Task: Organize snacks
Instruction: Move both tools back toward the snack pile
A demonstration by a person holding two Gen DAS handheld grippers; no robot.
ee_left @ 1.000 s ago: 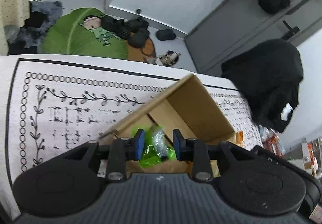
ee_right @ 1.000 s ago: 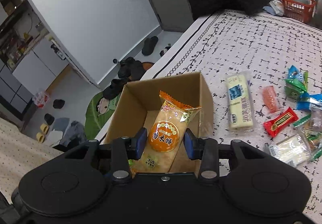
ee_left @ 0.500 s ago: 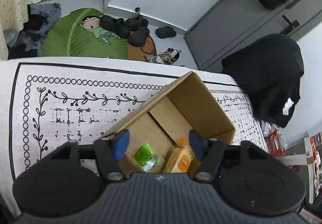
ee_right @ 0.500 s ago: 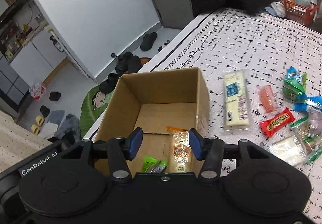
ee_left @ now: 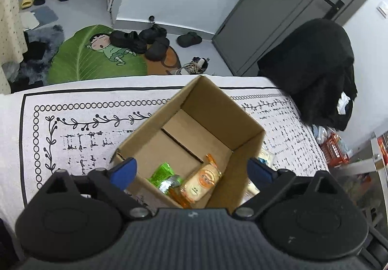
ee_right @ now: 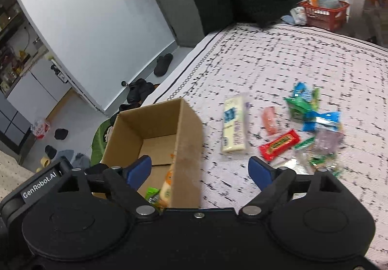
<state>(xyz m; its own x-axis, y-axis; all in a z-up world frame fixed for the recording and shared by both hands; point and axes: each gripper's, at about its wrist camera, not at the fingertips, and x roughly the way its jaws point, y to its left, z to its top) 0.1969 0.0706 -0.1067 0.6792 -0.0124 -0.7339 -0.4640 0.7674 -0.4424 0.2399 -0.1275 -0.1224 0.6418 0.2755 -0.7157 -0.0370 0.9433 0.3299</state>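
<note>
With both your left tongs [ee_left: 191, 173] and right tongs [ee_right: 200, 169] spread wide and empty, the loose snacks [ee_right: 278, 142] on the tabletop [ee_right: 303, 56] beside the cardboard box [ee_right: 186, 129] look light, crinkly and slippery, so pinch each across its middle.

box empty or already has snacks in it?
Not empty: the cardboard box holds a green packet and an orange rice cracker pack on its floor.

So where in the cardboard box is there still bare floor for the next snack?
In the brown cardboard box, the far half of the floor is bare. The near corner is crowded: green packet beside the orange rice cracker pack.
</note>
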